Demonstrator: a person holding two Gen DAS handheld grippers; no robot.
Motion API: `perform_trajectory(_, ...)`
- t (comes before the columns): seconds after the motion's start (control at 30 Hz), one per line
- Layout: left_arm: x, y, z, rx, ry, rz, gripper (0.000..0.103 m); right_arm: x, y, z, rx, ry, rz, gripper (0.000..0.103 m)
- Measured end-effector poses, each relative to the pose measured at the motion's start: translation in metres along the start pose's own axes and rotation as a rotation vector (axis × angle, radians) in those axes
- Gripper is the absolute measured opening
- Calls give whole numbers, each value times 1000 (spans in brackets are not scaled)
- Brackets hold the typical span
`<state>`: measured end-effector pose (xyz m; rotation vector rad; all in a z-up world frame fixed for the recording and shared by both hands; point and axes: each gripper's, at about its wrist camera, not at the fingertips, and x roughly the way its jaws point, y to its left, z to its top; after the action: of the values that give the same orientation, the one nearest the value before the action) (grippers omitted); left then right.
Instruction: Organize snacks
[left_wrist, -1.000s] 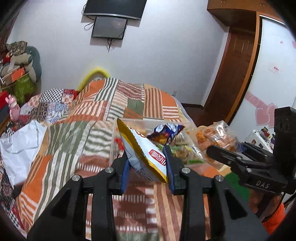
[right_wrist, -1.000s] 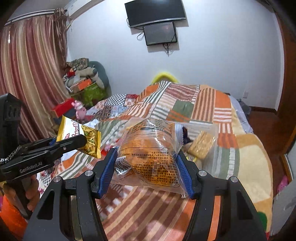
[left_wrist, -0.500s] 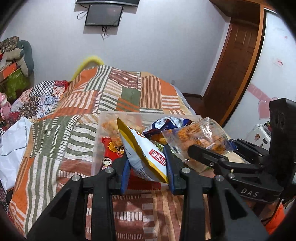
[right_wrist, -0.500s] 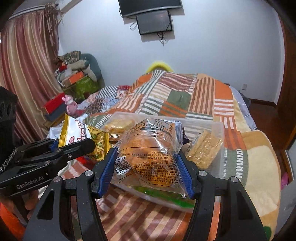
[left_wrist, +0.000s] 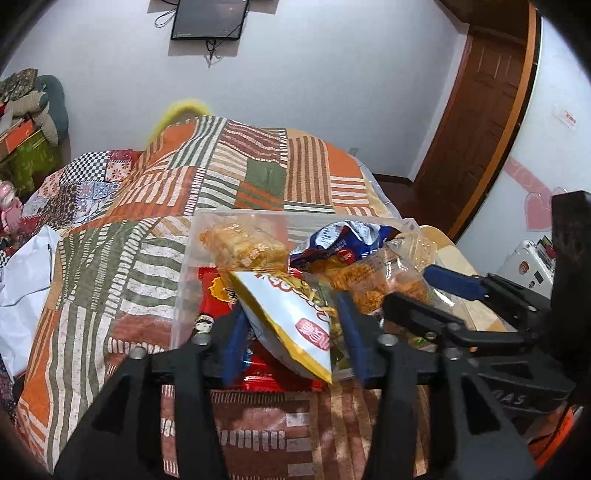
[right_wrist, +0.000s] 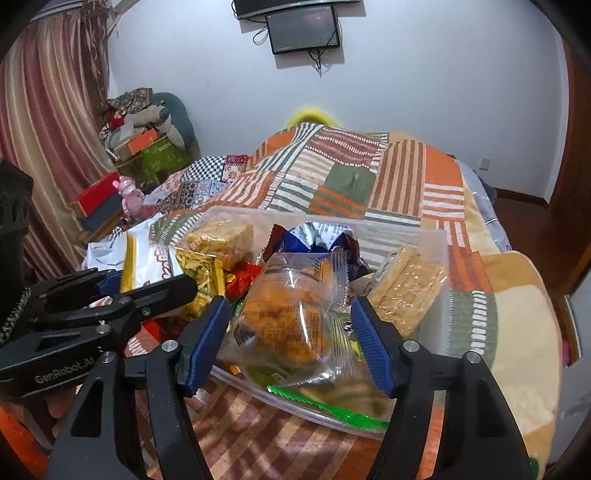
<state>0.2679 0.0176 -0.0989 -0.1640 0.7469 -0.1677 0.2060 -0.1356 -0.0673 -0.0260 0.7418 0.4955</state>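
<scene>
In the left wrist view, the patchwork bedspread (left_wrist: 110, 258) is filling the left and middle of the frame. At centre the clear plastic bin (left_wrist: 184, 266) is sitting on it, holding snack packs. The left gripper (left_wrist: 291, 332), low at centre, has just been opening its jaws; the white and yellow chip bag (left_wrist: 288, 317) is lying between the blue pads, which are standing clear of it.

In the right wrist view, the right gripper (right_wrist: 291, 343), lower centre, has likewise been opening; the clear pack of orange snacks (right_wrist: 288, 314) is resting between parted pads, over the bin's near edge.
</scene>
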Motion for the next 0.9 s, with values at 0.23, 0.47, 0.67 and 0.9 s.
perform_trajectory(0.23, -33, 2, 2, -16, -48, 14, 60, -28, -3, 1, -5, -36, -20, 66)
perform_trajectory(0.47, -98, -15, 3, 37, -172, 49, 60, -81, -2, 4, 29, -117, -22, 67)
perform_trajectory(0.67, -167, -33, -5, 78, -307, 74, 63, -134, 9, 5, 45, -217, -10, 68)
perform_trajectory(0.9, -230, -50, -23, 102, -438, 85, 75, -193, 39, -3, 1, -358, -54, 85)
